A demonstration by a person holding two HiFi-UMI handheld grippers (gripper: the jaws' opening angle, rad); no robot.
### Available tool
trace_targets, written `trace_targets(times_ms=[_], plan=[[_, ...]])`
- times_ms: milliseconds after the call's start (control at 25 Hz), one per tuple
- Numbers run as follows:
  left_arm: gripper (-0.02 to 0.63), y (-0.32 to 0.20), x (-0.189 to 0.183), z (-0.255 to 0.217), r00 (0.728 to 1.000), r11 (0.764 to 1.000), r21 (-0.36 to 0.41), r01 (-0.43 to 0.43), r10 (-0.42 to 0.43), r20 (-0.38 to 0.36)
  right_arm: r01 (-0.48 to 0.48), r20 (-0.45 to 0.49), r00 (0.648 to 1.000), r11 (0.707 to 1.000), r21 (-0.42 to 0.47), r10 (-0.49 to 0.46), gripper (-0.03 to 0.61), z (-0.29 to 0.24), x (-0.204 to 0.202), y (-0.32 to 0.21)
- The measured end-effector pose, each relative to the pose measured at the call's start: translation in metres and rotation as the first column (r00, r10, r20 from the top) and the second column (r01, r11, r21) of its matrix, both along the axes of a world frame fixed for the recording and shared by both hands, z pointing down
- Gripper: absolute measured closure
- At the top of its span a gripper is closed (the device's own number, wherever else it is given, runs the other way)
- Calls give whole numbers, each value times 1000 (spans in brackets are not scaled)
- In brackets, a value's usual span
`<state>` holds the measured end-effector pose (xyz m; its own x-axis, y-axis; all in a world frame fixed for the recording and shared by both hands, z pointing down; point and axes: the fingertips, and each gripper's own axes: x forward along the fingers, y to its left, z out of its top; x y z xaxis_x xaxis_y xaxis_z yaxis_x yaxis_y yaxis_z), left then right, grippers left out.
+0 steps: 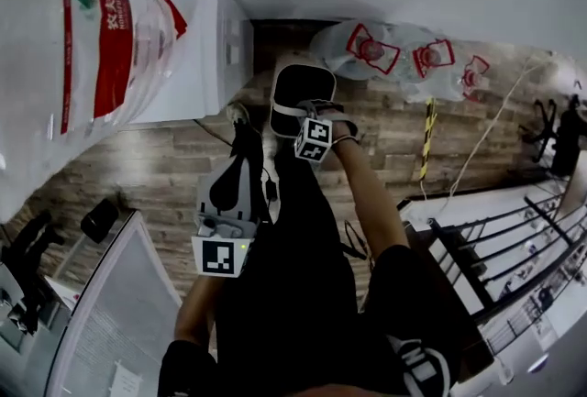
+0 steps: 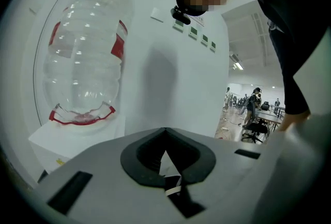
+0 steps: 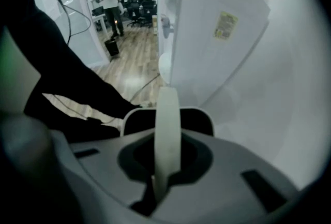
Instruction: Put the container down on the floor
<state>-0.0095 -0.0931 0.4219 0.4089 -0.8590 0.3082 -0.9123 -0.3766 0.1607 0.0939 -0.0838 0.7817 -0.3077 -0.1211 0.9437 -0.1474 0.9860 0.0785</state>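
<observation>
The container is a big clear water jug [image 1: 83,56] with a red label. It stands upside down on a white dispenser [image 1: 197,47], close at the upper left of the head view. In the left gripper view the jug [image 2: 85,57] rises ahead and to the left, apart from my left gripper [image 2: 165,166]. That gripper [image 1: 244,131] hangs low beside my leg, and its jaws are not clear. My right gripper [image 3: 168,94] is shut with nothing between its pads, next to the dispenser's side wall [image 3: 217,36]. In the head view the right gripper [image 1: 310,111] is just above my shoe.
Several more jugs [image 1: 367,51] lie on the wooden floor [image 1: 165,166] at the back right. A yellow-black striped bar [image 1: 427,138] and a white cable cross the floor there. Dark racks [image 1: 514,248] stand at the right, a white board [image 1: 119,313] at the lower left. People stand far off.
</observation>
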Motion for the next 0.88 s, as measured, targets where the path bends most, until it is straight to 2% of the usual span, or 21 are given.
trace_targets(times_ms=[160, 880], plan=[[588, -6, 3, 32, 999, 999, -11, -41, 41, 31, -1, 5, 1000, 1000, 1, 1, 546, 43, -5, -11], [588, -26, -5, 120, 999, 999, -16, -37, 37, 21, 54, 12, 998, 998, 35, -55, 546, 196, -59, -78]])
